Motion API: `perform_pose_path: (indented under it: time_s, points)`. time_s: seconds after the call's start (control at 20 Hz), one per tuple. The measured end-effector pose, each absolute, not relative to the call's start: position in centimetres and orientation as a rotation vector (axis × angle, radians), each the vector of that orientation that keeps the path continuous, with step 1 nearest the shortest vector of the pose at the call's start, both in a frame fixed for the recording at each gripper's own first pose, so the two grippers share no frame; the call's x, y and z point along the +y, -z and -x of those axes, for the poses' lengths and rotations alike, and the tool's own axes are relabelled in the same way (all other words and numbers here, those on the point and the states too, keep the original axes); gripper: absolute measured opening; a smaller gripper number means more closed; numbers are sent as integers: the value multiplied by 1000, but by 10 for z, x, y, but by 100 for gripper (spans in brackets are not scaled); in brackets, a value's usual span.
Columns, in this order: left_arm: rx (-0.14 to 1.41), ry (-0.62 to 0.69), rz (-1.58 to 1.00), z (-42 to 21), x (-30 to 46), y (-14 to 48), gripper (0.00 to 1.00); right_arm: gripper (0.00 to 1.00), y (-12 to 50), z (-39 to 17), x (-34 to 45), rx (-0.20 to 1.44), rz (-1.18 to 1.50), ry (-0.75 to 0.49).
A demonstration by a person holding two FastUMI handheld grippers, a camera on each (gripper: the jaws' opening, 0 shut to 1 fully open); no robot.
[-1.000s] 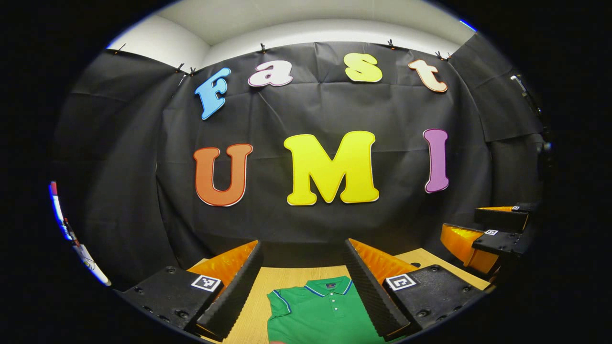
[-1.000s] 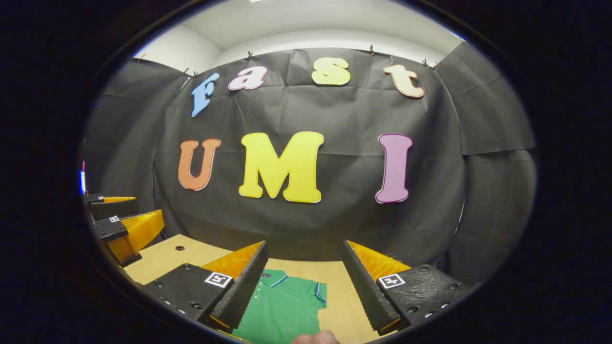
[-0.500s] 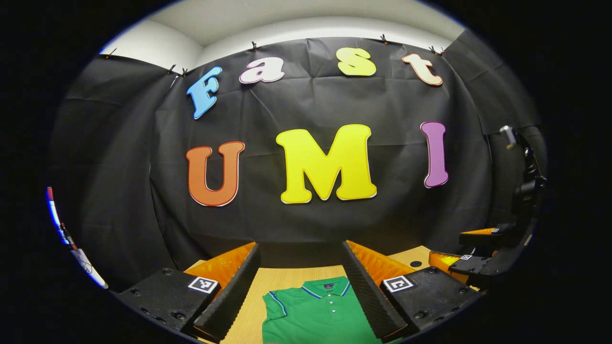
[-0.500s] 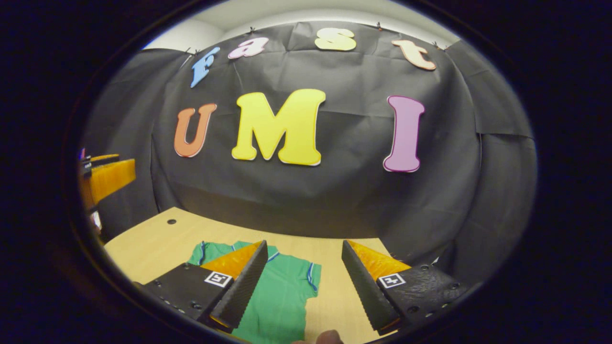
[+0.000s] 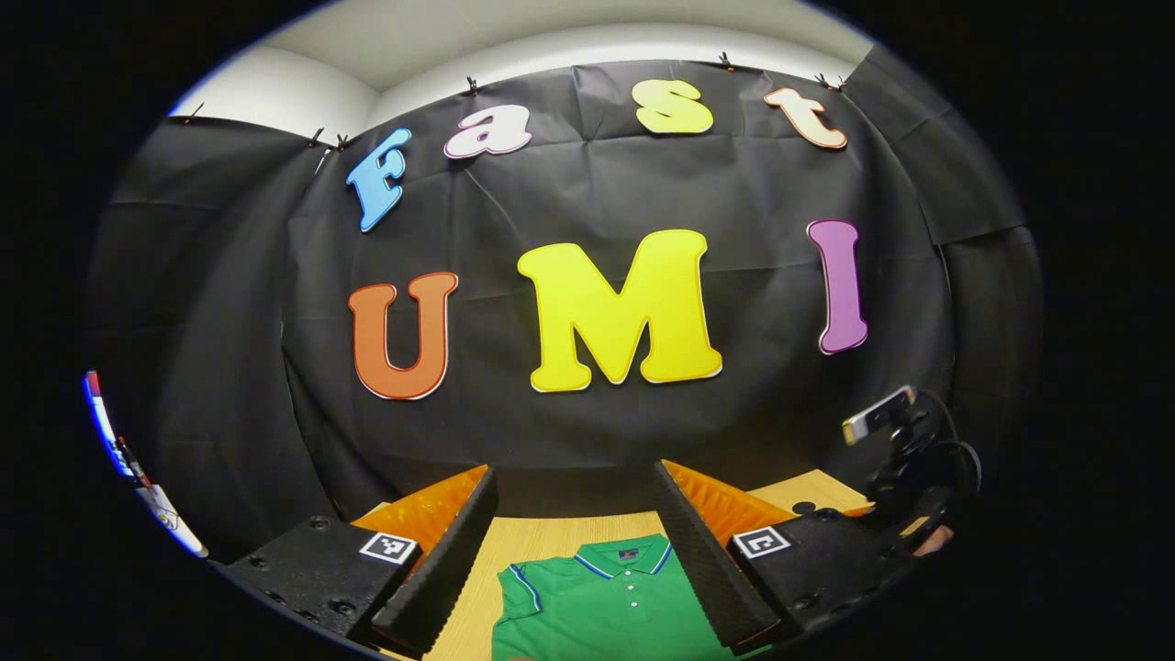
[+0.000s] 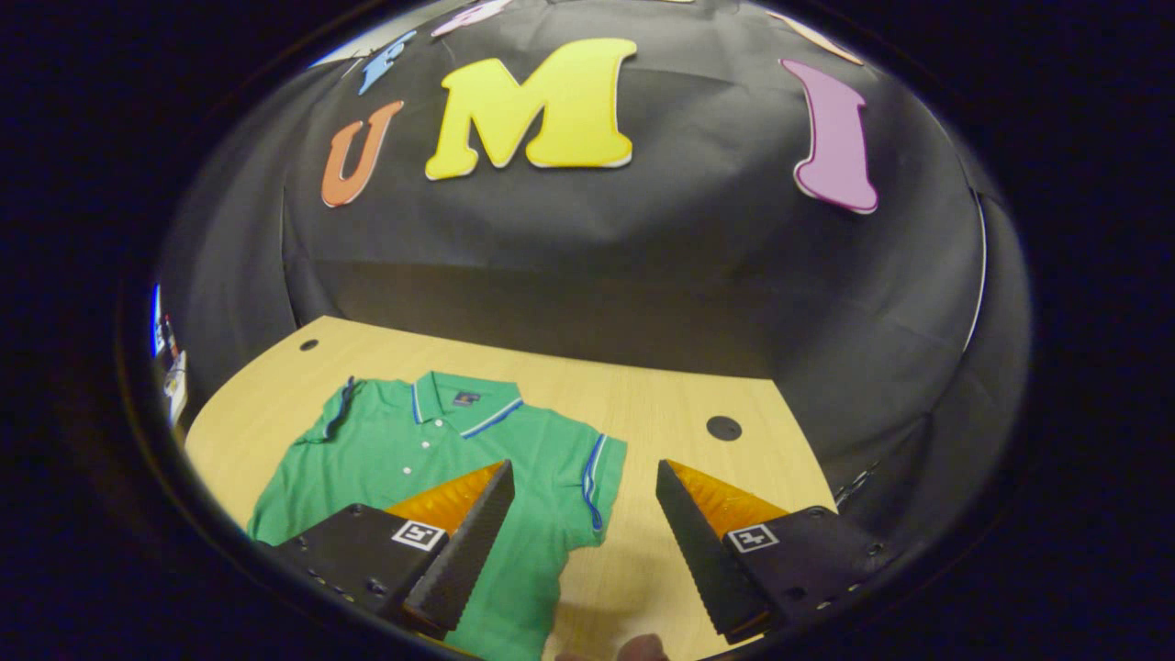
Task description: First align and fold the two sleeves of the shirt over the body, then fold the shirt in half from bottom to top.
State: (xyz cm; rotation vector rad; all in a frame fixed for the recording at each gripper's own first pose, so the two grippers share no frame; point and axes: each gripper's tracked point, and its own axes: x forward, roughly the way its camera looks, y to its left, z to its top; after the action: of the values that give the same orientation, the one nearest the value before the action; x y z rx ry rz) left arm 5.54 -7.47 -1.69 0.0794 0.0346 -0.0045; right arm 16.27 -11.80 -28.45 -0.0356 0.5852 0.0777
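Observation:
A green polo shirt [image 6: 431,454] with blue-trimmed collar and sleeves lies flat on the wooden table [image 6: 679,404], collar toward the wall. My right gripper [image 6: 584,468] hovers open above the shirt's right sleeve [image 6: 592,468], not touching it. In the left gripper view, the shirt [image 5: 606,601] lies below and between the fingers of my open left gripper [image 5: 574,473], which holds nothing. The right gripper [image 5: 904,477] with its mounted device appears low at the far right of that view.
The table has two round holes, one near the far right [image 6: 723,428] and one at the far left [image 6: 308,345]. Bare wood lies to the right of the shirt. The black cloth wall rises just behind the table's far edge.
The right gripper has tipped downward and moved over the table, bringing the whole upper shirt into its view. In the left gripper view it has sunk lower. The left gripper barely shifted.

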Motion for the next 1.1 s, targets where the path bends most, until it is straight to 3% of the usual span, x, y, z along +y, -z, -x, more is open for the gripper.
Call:
perform_pose_path:
  time_s: [0.3,0.45,0.5,0.55,0.6,0.65,0.8,0.85,0.9,1.0,1.1]
  points:
    - [78,-46,-53,-58,-78,29,99,95,368,-188,-137,759,41,-98]
    - [97,-72,-57,-57,-77,33,100,89,389,-194,-131,793,57,-143]
    - [102,-79,-61,-56,-77,34,100,85,394,-196,-130,806,57,-147]
    - [106,-83,-62,-56,-78,35,100,71,400,-199,-131,818,65,-147]
    - [111,-85,-61,-57,-79,37,100,66,407,-201,-133,833,81,-143]
    - [115,-87,-61,-57,-81,37,100,51,411,-200,-133,850,86,-148]
    - [118,-82,-67,-58,-86,38,100,24,412,-205,-131,857,66,-163]
    - [120,-77,-68,-59,-90,39,100,5,410,-205,-129,865,48,-174]
    - [122,-71,-71,-60,-93,40,100,7,409,-206,-128,866,27,-178]
    - [122,-64,-77,-61,-97,39,100,0,401,-209,-129,859,-36,-168]
    - [123,-63,-71,-63,-99,39,100,0,387,-209,-132,844,-91,-158]
